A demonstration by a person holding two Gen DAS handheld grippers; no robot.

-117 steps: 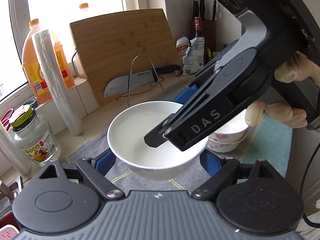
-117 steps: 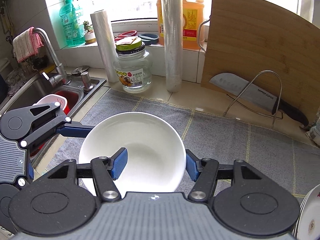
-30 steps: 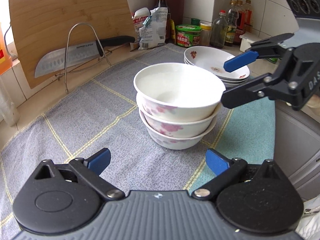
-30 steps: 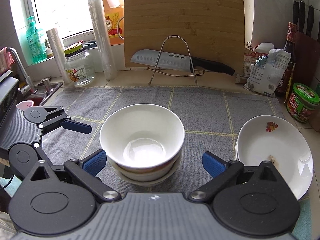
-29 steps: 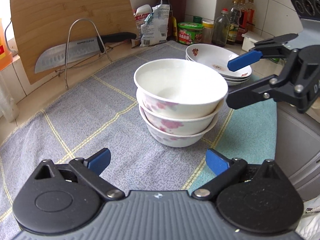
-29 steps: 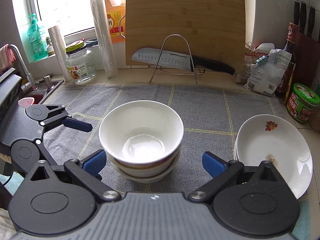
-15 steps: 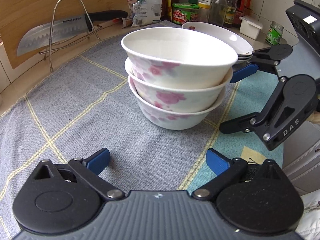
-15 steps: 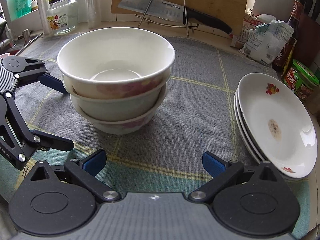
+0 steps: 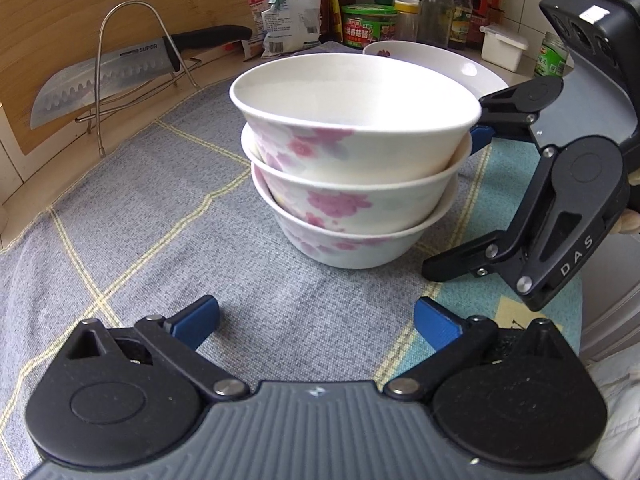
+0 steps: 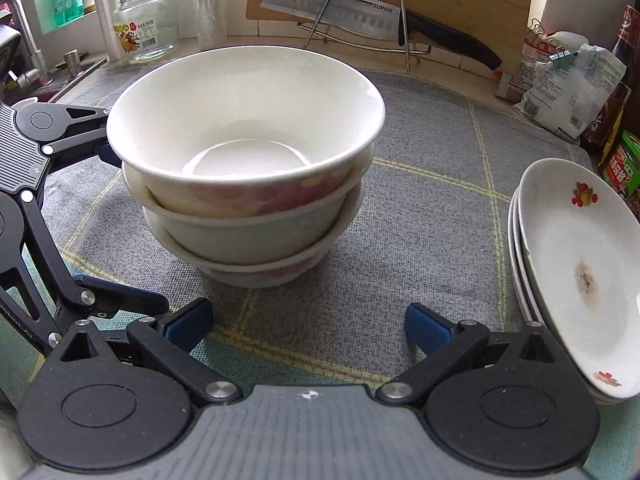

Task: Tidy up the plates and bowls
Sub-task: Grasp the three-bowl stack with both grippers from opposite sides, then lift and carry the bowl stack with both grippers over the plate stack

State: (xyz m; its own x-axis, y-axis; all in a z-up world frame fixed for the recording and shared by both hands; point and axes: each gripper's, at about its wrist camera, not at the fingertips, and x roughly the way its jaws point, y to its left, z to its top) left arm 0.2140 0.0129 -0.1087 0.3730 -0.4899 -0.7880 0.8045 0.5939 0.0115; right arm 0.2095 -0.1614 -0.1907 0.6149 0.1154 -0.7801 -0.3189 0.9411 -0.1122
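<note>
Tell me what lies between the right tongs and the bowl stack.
Nothing but bare grey checked mat between the right tongs and the bowl stack, as the right wrist view shows.

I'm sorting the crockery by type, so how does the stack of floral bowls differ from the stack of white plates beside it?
The stack of floral bowls is deep-sided and stands tall in three nested tiers; the stack of white plates is shallow and sits low. The bowls carry pink blossoms on their outer walls, whereas the plates show small fruit motifs inside the rim. The top bowl looks clean inside; the top plate has a brown stain. Both rest on the grey checked mat.
</note>
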